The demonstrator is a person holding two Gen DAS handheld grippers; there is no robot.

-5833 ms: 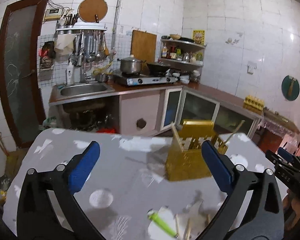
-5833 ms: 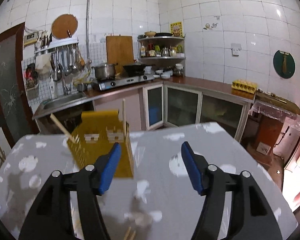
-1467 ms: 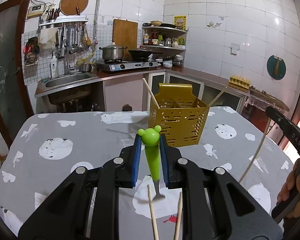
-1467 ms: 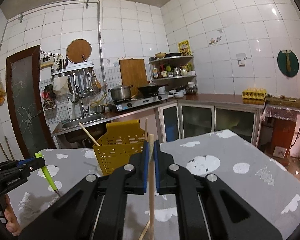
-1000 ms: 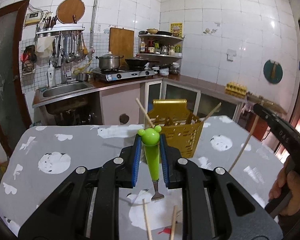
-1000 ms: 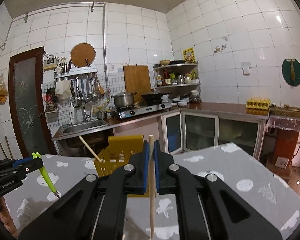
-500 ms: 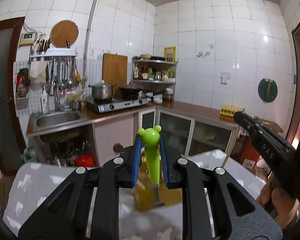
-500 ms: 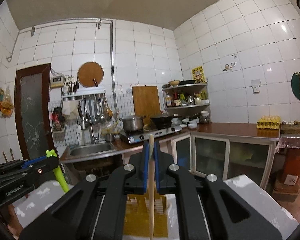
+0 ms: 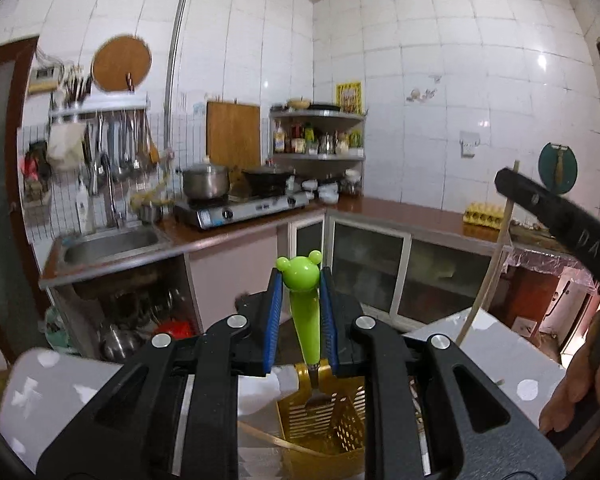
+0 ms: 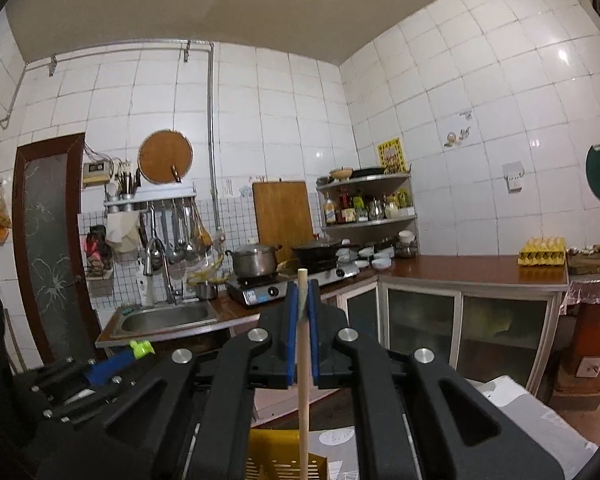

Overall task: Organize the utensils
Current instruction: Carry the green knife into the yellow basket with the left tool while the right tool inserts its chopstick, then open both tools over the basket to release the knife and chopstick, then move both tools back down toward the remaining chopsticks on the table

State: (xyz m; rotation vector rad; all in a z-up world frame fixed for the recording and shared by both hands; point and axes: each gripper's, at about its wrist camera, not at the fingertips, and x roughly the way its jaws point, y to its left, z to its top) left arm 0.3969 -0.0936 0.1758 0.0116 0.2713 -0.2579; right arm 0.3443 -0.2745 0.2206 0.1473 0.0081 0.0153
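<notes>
My left gripper is shut on a green frog-handled fork. The fork hangs upright, its metal tines just above the open top of the yellow utensil basket. My right gripper is shut on a wooden chopstick held upright, its lower end over the yellow basket. The right gripper and its chopstick show at the right of the left wrist view. The left gripper shows at the lower left of the right wrist view. A chopstick leans in the basket.
The basket stands on a grey patterned table. Behind the table are a sink counter, a stove with a pot, glass-door cabinets and an egg tray.
Both grippers have risen and moved over the basket. The fork tines now hang just above the basket opening, and the table has dropped low in both views.
</notes>
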